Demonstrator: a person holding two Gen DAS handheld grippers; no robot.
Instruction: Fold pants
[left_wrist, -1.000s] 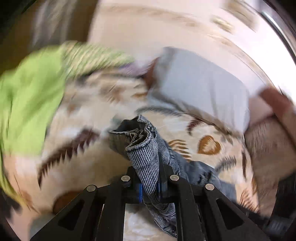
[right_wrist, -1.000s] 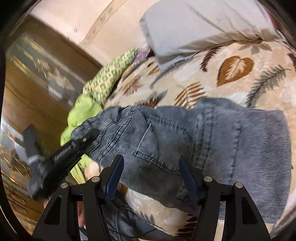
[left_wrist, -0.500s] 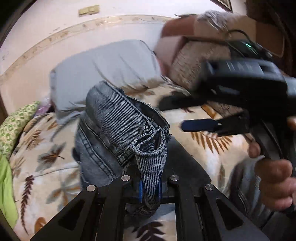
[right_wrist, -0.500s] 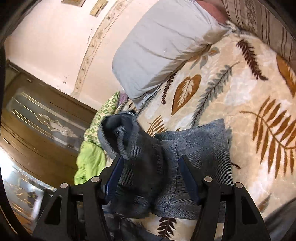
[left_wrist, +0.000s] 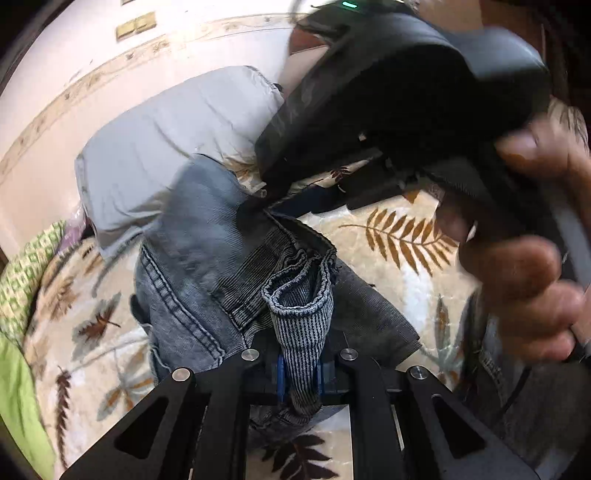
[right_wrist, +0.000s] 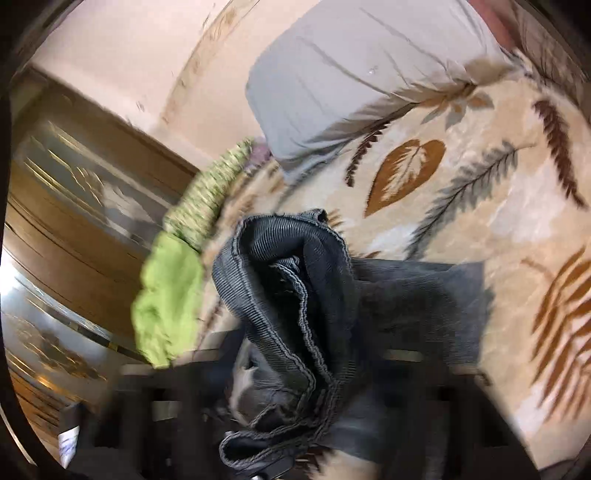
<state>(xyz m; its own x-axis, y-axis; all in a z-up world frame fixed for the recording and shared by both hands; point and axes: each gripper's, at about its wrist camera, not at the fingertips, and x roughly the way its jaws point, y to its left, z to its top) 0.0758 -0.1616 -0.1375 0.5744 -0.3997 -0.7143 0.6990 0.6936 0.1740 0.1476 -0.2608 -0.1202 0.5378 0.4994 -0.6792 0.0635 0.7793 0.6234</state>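
A bed covered by a cream blanket (right_wrist: 480, 206) printed with brown and grey leaves fills most of both views. A grey pillow (right_wrist: 354, 74) lies at its head against a pale pink wall (left_wrist: 74, 62) with a patterned border strip. Green cloths (right_wrist: 170, 302) lie at the bed's edge beside a wooden wardrobe (right_wrist: 66, 206) with glossy panels.

Item count — one pair of jeans (left_wrist: 207, 280), one grey pillow (left_wrist: 166, 147), one leaf-print blanket (left_wrist: 399, 236), two green cloths — one plain (right_wrist: 168, 302), one patterned (right_wrist: 210, 195) — and two grippers: left (left_wrist: 300, 365), right (left_wrist: 406, 110).
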